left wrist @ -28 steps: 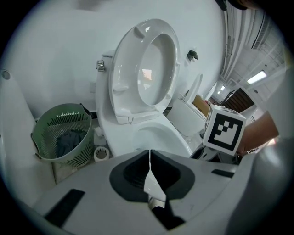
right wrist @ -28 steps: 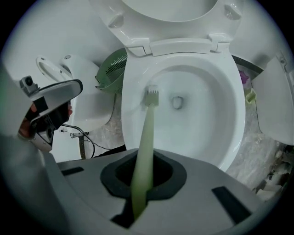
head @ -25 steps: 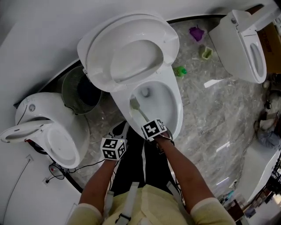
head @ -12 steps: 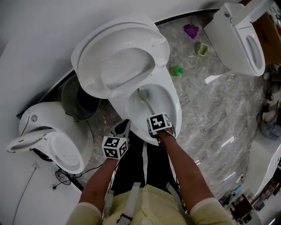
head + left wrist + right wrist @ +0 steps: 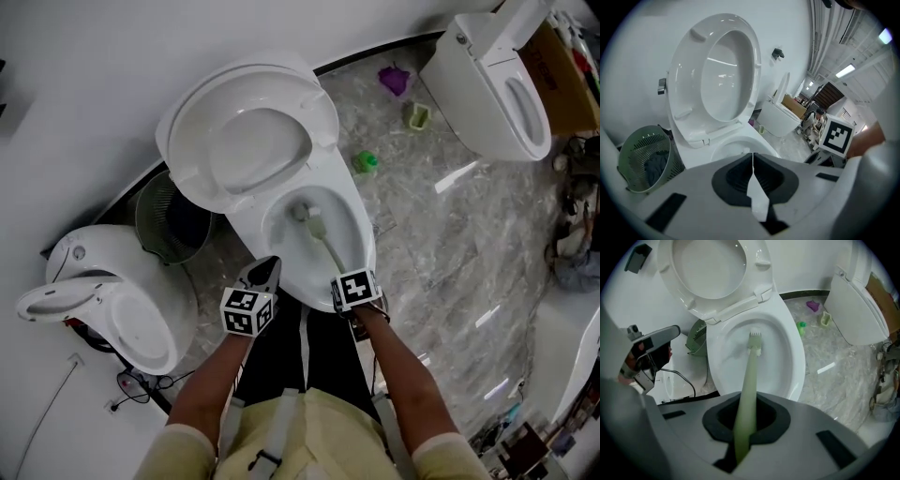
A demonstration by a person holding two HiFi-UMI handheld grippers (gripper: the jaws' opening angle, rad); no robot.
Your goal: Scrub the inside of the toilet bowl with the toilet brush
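You're reaching your right gripper (image 5: 743, 432) out over the front rim of the toilet bowl (image 5: 361, 246), jaws clamping the toilet brush (image 5: 749, 380), whose head is sitting down inside the bowl. You're holding your left gripper (image 5: 752, 187) pinched together and empty just beside it.

Toilet bowl (image 5: 794, 355) — glossy white ceramic; toilet brush (image 5: 749, 380) — matt pale-green plastic.

Toilet brush (image 5: 324, 243) inside open toilet bowl (image 5: 348, 218)

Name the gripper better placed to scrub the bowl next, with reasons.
Right. The right gripper is shut on the toilet brush, whose head is inside the toilet bowl. The left gripper is shut, empty, outside the rim.
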